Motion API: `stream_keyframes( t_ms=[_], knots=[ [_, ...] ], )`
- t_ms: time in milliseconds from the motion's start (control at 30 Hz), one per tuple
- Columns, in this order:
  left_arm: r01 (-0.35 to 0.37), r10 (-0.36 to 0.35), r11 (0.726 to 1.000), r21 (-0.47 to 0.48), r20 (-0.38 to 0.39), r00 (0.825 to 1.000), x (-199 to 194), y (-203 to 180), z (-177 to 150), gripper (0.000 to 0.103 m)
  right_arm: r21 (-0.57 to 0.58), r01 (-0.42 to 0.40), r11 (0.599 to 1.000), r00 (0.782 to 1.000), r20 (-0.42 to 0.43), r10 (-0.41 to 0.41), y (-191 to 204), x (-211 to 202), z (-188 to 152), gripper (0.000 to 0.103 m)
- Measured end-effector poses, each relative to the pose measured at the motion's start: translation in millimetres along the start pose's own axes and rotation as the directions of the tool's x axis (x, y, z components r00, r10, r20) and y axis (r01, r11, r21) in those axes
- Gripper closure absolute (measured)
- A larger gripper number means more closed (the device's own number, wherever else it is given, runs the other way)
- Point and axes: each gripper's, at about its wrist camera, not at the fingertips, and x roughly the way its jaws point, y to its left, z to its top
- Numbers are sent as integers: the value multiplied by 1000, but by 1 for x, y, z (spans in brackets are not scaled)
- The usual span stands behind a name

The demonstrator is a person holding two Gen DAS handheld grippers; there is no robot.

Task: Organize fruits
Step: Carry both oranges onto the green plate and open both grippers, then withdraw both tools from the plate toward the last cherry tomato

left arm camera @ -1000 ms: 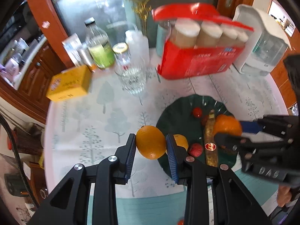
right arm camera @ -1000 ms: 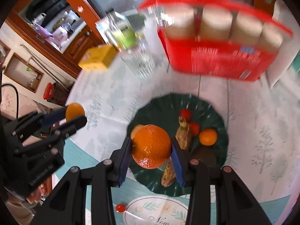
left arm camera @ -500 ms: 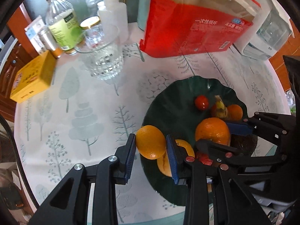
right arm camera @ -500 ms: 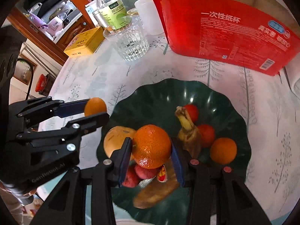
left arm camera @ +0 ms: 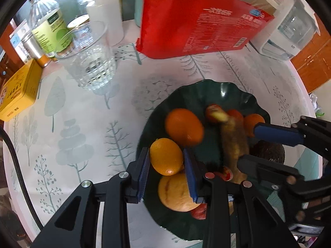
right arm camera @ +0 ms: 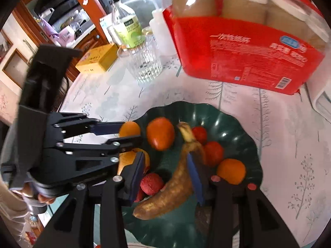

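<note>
**Change of state.** Over the desk point(left arm camera: 82, 124), both tools have come down toward the green plate point(left arm camera: 206, 91), which now fills much more of each wrist view than a second ago. The right tool point(right arm camera: 165, 157) no longer carries the large orange point(right arm camera: 160, 133). Its jaws are opening, and nothing is pressed between the pads. The large orange sits inside the plate, toward the far side of its centre, blurred as if not yet settled. The left tool point(left arm camera: 166, 153) remains clenched on the small orange point(left arm camera: 166, 157), as before.

**Meaning for the task.** One fruit is delivered to the plate. By judgement, the small orange is the next to be set down, and the right tool is free for another fruit.

**Position of items relative to the plate.**
- Right tool: released, above the near half of the plate; the banana point(right arm camera: 175, 186) lies under the gap between its jaws, not gripped.
- Left tool: at the plate's left rim, tips just inside it.
- Small orange: held above the plate's left inner edge, next to the large orange and over a yellow fruit point(left arm camera: 178, 192). Contact with either cannot be told.
</note>
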Motion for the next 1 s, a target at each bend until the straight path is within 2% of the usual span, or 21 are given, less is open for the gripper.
stream_keyframes(
  t_ms=[300,333,400,467,867,1000],
  knots=[
    [48,-48,999,2,2,999,-9,-19,-3,71,20,7,1000,1000,-16,-7,-5,-3,-26,60],
    [51,-51,999,10,6,999,-12,-22,-4,69,22,14,1000,1000,-19,-14,-6,-2,-29,60],
    [45,-45,999,16,11,999,-17,-26,-7,57,25,25,999,999,-22,-25,-7,-1,-33,60],
    [44,-44,999,14,21,999,-23,-29,-11,52,31,33,999,999,-23,-32,-9,-2,-36,60],
    [5,-5,1000,4,39,999,-70,-44,-52,37,21,40,999,999,6,-40,-5,-29,-49,60],
    [-19,18,1000,4,50,999,-90,-52,-69,36,14,27,1000,999,21,-27,2,-45,-56,60]
  ],
)
